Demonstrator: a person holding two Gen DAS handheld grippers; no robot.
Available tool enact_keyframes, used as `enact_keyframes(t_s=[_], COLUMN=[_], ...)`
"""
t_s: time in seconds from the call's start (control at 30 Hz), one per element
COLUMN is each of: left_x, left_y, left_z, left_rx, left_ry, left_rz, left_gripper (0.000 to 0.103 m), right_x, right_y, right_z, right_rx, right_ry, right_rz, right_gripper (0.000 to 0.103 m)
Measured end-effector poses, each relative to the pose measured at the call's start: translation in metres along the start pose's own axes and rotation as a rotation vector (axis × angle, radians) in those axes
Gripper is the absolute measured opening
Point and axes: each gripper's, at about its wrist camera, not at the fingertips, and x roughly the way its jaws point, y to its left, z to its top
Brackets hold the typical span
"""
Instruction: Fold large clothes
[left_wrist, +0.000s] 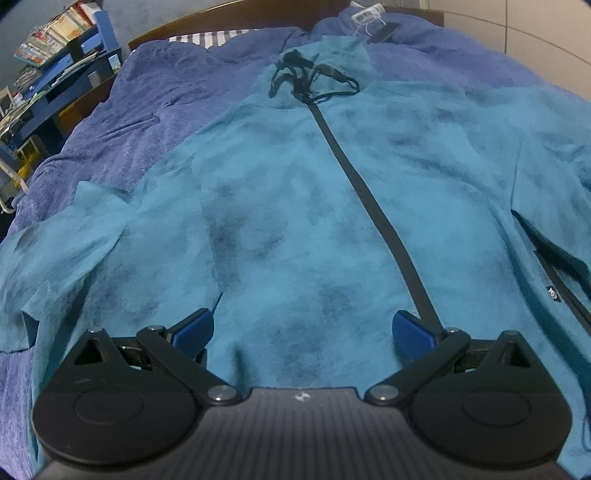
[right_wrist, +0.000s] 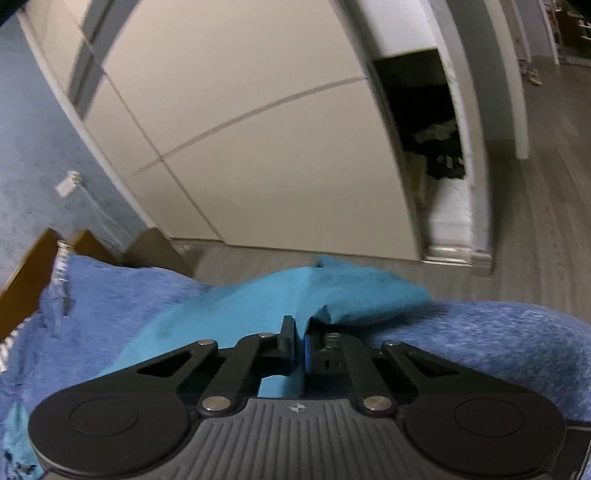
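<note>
A large teal zip-up hooded jacket lies front-up on a blue bed cover, with a black zipper running up its middle and black drawstrings at the collar. My left gripper is open, its blue pads low over the jacket's hem, one on each side of the lower front. My right gripper is shut on a fold of the teal jacket, near the bed's edge. That fold is bunched ahead of the fingers.
A wooden headboard and a striped pillow lie beyond the jacket. A blue shelf unit with books stands at the left. In the right wrist view a white wardrobe, grey floor and bed frame show.
</note>
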Motion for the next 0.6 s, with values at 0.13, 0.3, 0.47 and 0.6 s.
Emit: enact_keyframes(t_s=[0.13,0.3,0.47,0.6], left_x=[-0.009,-0.021,-0.032,-0.037], left_y=[0.012,0.037,0.067,0.089], left_z=[-0.004,-0.010,-0.020,-0.029], left_rx=[-0.022,-0.085,-0.147,-0.201], left_ry=[-0.008,-0.018,-0.027,-0.019], left_rz=[0.008,0.019,0.032,0.047], left_gripper=[0.103,0.103,0.103,0.103], right_x=[-0.021,-0.045,-0.070,-0.096], right_y=[0.038,0.098,0.170,0.234], right_z=[-0.007,-0.026,-0.067,-0.119], right_rx=[-0.089,-0.183,-0.284,-0.396], right_ry=[-0.037,-0.050,-0.019,0.015], right_rz=[0.108,0.244,0.382,0.473], right_gripper=[0.004,0.004,0.004,0.004])
